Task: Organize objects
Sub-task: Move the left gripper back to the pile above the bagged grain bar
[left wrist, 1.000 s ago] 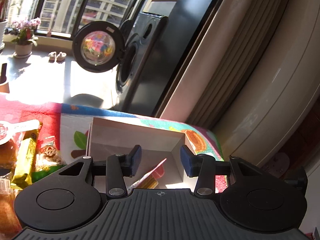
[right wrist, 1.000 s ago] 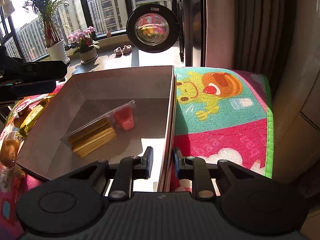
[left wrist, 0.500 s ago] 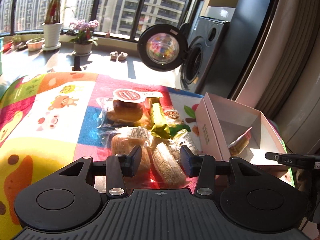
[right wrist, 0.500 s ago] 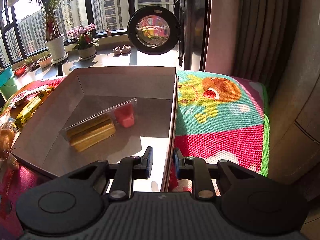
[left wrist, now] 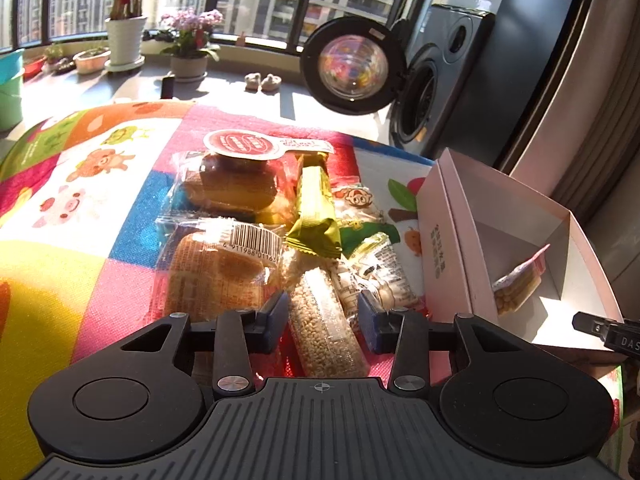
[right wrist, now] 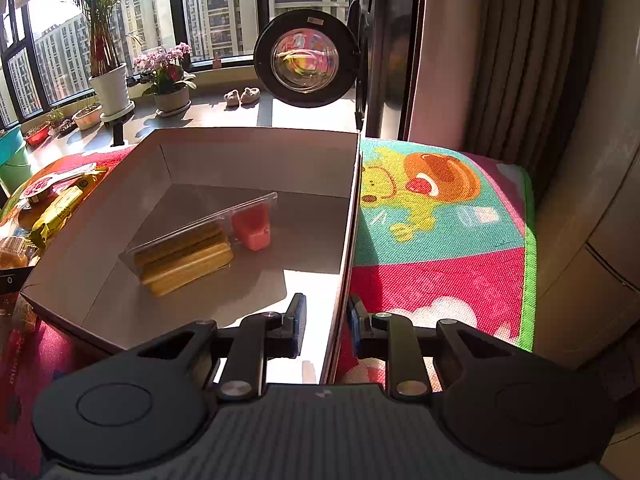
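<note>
My left gripper (left wrist: 322, 320) has its jaws spread wide and grips nothing; they straddle a clear pack of puffed-grain bar (left wrist: 326, 320) that lies between the blue pads without visible contact on either side. At 10 o'clock from that gripper, a bread roll in clear wrap with a barcode (left wrist: 218, 268) lies on the colourful cartoon mat (left wrist: 80, 200). At 11 o'clock, farther off, sits a cake pack with a red round label (left wrist: 236, 176). At 12 o'clock a yellow-green wrapped bar (left wrist: 314, 212) lies across the pile, and at 1 o'clock a small printed snack bag (left wrist: 376, 268) touches the grain bar pack. At 2 o'clock stands the open pale cardboard box (left wrist: 452, 236), just beside the snack pile, with a clear tray of biscuit sticks and a pink dip (left wrist: 518, 280) inside it. In the right wrist view, the same tray (right wrist: 200, 244) lies on the box floor at 11 o'clock from my right gripper (right wrist: 324, 326). My right gripper stands with a narrow gap between its jaws, one pad inside the box and one outside; the right wall of the box (right wrist: 348, 240) runs through that gap, and I cannot tell whether the pads press on it. At 1 o'clock from this gripper the mat (right wrist: 440, 240) lies bare of snacks beside the box
</note>
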The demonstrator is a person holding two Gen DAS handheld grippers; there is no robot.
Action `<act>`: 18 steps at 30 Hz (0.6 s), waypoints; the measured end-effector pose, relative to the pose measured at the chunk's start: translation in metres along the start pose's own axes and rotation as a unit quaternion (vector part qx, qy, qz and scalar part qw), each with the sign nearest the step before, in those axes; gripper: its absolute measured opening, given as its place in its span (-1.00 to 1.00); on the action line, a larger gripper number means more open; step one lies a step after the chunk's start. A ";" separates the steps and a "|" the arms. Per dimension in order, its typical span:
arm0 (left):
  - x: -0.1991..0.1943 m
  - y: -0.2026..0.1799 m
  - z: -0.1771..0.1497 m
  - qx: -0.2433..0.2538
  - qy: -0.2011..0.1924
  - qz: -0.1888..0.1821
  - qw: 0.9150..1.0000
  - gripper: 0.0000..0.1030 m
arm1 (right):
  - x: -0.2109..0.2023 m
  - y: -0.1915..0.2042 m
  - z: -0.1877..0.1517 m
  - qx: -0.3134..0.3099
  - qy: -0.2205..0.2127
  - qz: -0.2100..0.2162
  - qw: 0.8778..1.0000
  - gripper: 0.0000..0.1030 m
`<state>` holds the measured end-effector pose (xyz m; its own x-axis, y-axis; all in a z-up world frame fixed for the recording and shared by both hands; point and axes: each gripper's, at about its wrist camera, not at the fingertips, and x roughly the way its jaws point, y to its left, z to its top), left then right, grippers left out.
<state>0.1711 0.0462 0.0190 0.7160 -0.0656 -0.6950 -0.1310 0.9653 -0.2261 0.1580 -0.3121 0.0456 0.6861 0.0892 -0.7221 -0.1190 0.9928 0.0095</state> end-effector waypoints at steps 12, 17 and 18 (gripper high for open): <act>-0.016 0.012 -0.010 0.036 0.021 -0.009 0.999 -0.36 | 0.010 0.001 0.001 -0.005 0.002 -0.005 1.000 -0.61; -0.031 0.019 -0.017 0.048 0.038 -0.007 0.998 -0.36 | 0.015 -0.001 0.002 -0.005 0.002 -0.012 1.000 -0.61; -0.032 0.019 -0.017 0.050 0.040 -0.008 0.998 -0.36 | 0.016 -0.002 0.002 -0.003 0.004 -0.010 1.000 -0.61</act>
<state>0.1346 0.0629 0.0253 0.6602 -0.0962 -0.7449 -0.0491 0.9841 -0.1707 0.1706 -0.3127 0.0354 0.6825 0.0681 -0.7277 -0.1088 0.9940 -0.0091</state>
